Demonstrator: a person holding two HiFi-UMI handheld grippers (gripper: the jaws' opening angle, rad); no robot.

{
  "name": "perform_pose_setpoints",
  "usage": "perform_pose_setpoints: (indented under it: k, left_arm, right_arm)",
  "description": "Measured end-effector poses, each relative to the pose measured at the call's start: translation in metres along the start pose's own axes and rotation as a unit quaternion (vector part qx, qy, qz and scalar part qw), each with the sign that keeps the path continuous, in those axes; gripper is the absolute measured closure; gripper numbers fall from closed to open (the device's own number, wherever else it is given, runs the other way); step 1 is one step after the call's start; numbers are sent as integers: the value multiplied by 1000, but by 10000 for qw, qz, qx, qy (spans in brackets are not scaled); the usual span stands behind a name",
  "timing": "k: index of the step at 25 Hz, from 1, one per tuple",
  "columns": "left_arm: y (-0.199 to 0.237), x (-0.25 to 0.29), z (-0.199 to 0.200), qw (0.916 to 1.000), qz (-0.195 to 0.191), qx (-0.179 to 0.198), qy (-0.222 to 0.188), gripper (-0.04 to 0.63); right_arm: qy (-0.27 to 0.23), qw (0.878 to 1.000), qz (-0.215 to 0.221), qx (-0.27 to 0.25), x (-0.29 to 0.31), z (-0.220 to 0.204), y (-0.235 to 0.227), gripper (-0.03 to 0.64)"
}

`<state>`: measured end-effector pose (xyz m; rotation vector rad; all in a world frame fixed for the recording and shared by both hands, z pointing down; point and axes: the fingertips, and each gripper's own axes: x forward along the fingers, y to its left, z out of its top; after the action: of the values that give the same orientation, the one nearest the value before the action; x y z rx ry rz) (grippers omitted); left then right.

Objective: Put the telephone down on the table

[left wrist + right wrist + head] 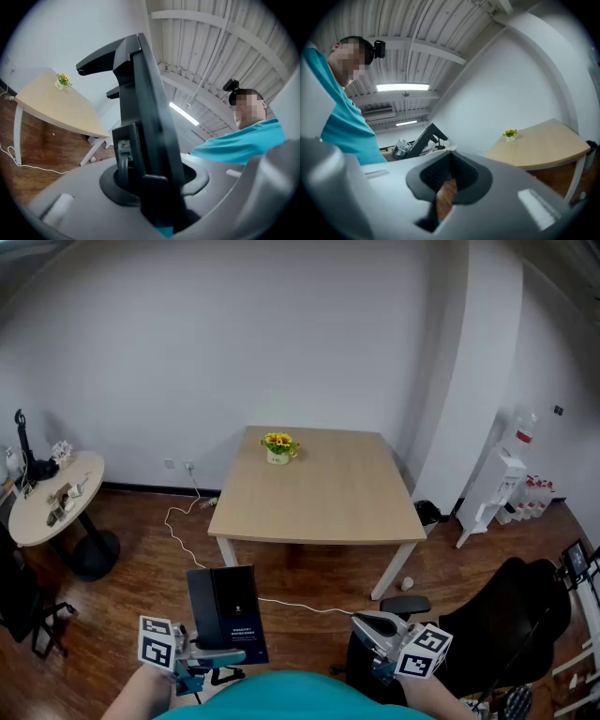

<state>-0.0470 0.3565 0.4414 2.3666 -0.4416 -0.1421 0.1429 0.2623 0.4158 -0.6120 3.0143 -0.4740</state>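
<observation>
A black flat telephone stands upright in my left gripper, low at the left of the head view and above the wooden floor. In the left gripper view the telephone fills the middle, its lower end clamped in the left gripper. The light wooden table stands ahead, some way off, with a small pot of yellow flowers near its far edge. My right gripper hangs low at the right, holding nothing. In its own view the right gripper shows only a thin slit of floor between the jaws.
A round side table with small items stands at the left. A black office chair is close on the right. A white cable trails over the floor before the table. A white rack leans by the right wall.
</observation>
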Motion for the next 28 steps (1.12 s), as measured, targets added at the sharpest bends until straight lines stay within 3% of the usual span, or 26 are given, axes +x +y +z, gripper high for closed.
perform_pose_setpoints:
  k: [16, 22, 28]
  left_arm:
    - [-1, 101, 28, 9995, 144, 78, -269, 407]
    - [16, 105, 38, 9999, 28, 29, -139, 407]
    - [68, 82, 69, 9996, -282, 5, 16, 407]
  right_arm:
    - [199, 9997, 81, -144, -65, 20, -81, 615]
    - [237, 9997, 42, -67, -46, 22, -100, 615]
    - [264, 9995, -153, -67, 12, 28, -121, 615]
